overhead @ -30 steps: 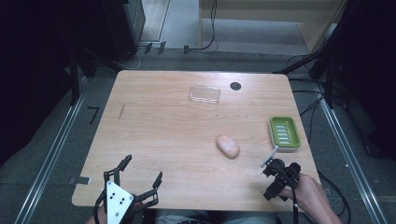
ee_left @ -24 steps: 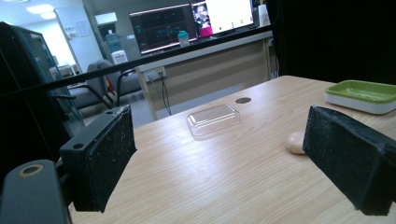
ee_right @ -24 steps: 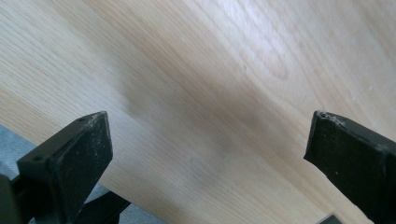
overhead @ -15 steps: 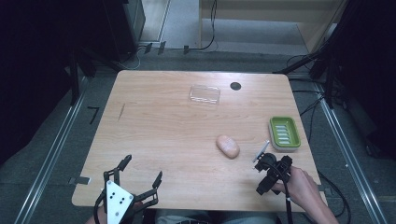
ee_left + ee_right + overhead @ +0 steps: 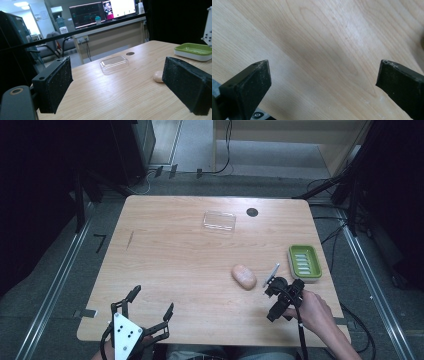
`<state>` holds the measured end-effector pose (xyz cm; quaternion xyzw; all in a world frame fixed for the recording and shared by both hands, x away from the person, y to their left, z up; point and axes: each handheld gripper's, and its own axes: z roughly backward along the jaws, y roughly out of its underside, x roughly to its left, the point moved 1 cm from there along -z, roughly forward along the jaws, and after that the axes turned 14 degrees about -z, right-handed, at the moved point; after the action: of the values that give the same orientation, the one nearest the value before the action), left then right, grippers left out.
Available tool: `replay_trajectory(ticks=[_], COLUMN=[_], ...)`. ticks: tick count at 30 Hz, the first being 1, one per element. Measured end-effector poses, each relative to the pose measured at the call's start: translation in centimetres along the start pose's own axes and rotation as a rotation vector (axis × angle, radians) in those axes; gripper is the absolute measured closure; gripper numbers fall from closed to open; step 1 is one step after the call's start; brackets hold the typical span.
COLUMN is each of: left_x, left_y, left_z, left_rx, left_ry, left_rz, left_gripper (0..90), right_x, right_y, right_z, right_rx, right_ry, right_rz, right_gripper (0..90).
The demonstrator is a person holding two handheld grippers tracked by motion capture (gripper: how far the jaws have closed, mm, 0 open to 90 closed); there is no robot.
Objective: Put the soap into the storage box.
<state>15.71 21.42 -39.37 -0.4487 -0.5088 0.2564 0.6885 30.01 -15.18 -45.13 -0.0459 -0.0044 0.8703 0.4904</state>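
My right gripper [image 5: 280, 295] has shifted left toward the soap [image 5: 244, 276], jaws wide and empty. Left gripper [image 5: 145, 317] unmoved, also open. Likely approaching a soap pickup.

The left gripper [image 5: 150, 307] rests at the near left edge of the table [image 5: 170, 265], its grey three-cornered plate facing up and its jaws spread wide, pointing toward the table's far side. The right gripper [image 5: 280, 295] is held in the right hand [image 5: 312, 312] over the table's near right part, tipped downward, its jaws wide apart with nothing between them.
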Motion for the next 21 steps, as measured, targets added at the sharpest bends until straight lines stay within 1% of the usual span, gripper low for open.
replay_trajectory(ticks=[4, 6, 11, 12, 21], left_x=[0.0, 0.0, 0.0, 0.0, 0.0], left_y=[0.0, 0.0, 0.0, 0.0, 0.0], left_z=[0.0, 0.0, 0.0, 0.0, 0.0], left_rx=[-0.001, -0.002, -0.003, -0.003, -0.004], left_ry=[-0.002, -0.001, -0.002, -0.002, -0.003], left_rz=[0.004, 0.003, 0.004, 0.003, 0.005], left_gripper=[9.9, 9.9, 9.9, 9.9, 9.9], right_x=[0.2, 0.4, 0.6, 0.6, 1.0], right_y=[-0.7, -1.1, -2.0, -2.2, -3.9], right_z=[0.2, 0.3, 0.6, 0.8, 1.6], right_rx=[-0.009, -0.008, -0.026, -0.028, -0.053], right_ry=[0.000, 0.000, -0.005, -0.006, -0.013], right_rz=[0.012, 0.011, 0.016, 0.011, 0.023], right_gripper=[0.0, 0.0, 0.0, 0.0, 0.0])
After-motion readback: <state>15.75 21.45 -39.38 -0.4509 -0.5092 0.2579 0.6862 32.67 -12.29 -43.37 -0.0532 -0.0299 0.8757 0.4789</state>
